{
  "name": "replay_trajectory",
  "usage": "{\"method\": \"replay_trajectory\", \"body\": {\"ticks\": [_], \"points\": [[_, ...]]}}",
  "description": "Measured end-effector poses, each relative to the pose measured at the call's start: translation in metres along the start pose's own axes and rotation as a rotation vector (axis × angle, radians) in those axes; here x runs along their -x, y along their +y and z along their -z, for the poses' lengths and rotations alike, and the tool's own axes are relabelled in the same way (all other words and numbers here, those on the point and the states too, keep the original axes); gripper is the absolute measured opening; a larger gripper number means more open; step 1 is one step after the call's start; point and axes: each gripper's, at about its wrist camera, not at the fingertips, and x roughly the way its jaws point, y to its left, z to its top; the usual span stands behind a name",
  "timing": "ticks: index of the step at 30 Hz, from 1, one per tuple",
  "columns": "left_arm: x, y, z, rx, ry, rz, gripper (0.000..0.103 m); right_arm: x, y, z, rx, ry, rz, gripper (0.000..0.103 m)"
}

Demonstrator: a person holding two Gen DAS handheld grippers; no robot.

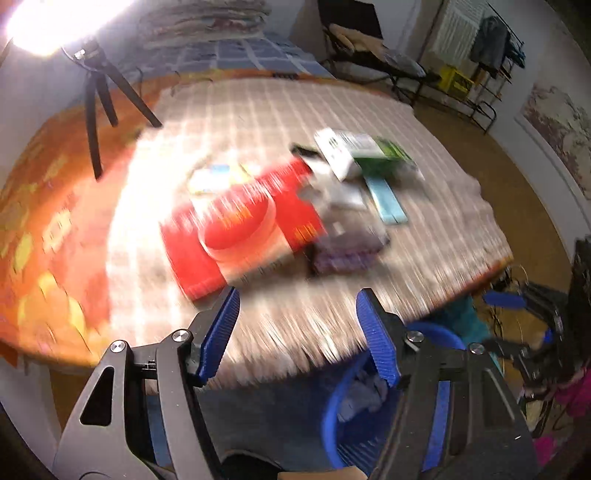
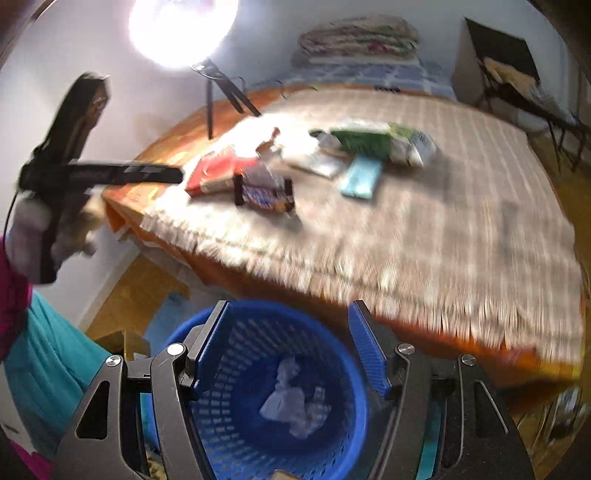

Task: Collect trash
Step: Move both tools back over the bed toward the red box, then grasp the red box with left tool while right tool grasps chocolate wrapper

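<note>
Right wrist view: blue basket (image 2: 258,387) stands on the floor below the table (image 2: 461,240) edge, crumpled paper (image 2: 288,402) inside. Wrappers, including a dark candy bar (image 2: 264,194), lie clustered on the cloth. Right gripper (image 2: 290,347) and left gripper (image 1: 297,338) both gape wide, holding nothing. Recommendation: approach the nearest wrapper low and slowly; blur indicates haste.

Bright lamp on a tripod at the far left corner of the table

The lamp (image 2: 183,27) glares white atop a black tripod (image 1: 101,96) standing on the orange tablecloth (image 1: 33,221); a checked beige cloth (image 2: 461,206) lies over the rest of the table beside the tripod. Beyond the tripod, folded blankets (image 2: 358,38) are stacked against the wall, with a clothes rack (image 1: 491,55) far to its right.
</note>
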Motion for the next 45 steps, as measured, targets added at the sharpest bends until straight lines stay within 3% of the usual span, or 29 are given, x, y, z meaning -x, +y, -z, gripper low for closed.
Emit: {"method": "replay_trajectory", "body": {"ticks": [6, 12, 18, 22, 25, 29, 32, 34, 39, 43, 45], "points": [[-0.018, 0.041, -0.049, 0.074, -0.017, 0.01, 0.068, -0.011, 0.01, -0.034, 0.059, -0.018, -0.05, 0.064], [-0.05, 0.07, -0.077, 0.142, 0.016, 0.018, 0.068, -0.029, 0.016, -0.061, 0.112, -0.02, -0.075, 0.064], [-0.077, 0.091, -0.088, 0.214, 0.065, 0.042, 0.068, -0.051, 0.024, -0.08, 0.17, 0.006, -0.085, 0.064], [-0.087, 0.1, -0.084, 0.257, 0.119, 0.123, 0.068, -0.065, 0.028, -0.086, 0.192, 0.033, -0.095, 0.064], [-0.088, 0.1, -0.075, 0.248, 0.148, 0.137, 0.068, -0.071, 0.029, -0.088, 0.203, 0.048, -0.096, 0.064], [-0.08, 0.097, -0.06, 0.217, 0.162, 0.123, 0.069, -0.073, 0.029, -0.089, 0.21, 0.057, -0.095, 0.064], [-0.07, 0.092, -0.048, 0.169, 0.152, 0.083, 0.079, -0.074, 0.028, -0.088, 0.218, 0.066, -0.087, 0.064], [-0.067, 0.086, -0.042, 0.115, 0.153, 0.058, 0.079, -0.077, 0.027, -0.088, 0.222, 0.072, -0.077, 0.064], [-0.055, 0.05, -0.019, -0.09, 0.134, -0.11, 0.08, -0.08, 0.025, -0.091, 0.224, 0.071, -0.058, 0.064], [-0.042, 0.013, -0.005, -0.275, 0.093, -0.204, 0.08, -0.083, 0.026, -0.093, 0.241, 0.07, -0.039, 0.064], [-0.043, -0.001, 0.0, -0.328, 0.09, -0.208, 0.08, -0.086, 0.027, -0.095, 0.253, 0.071, -0.026, 0.064]]}}
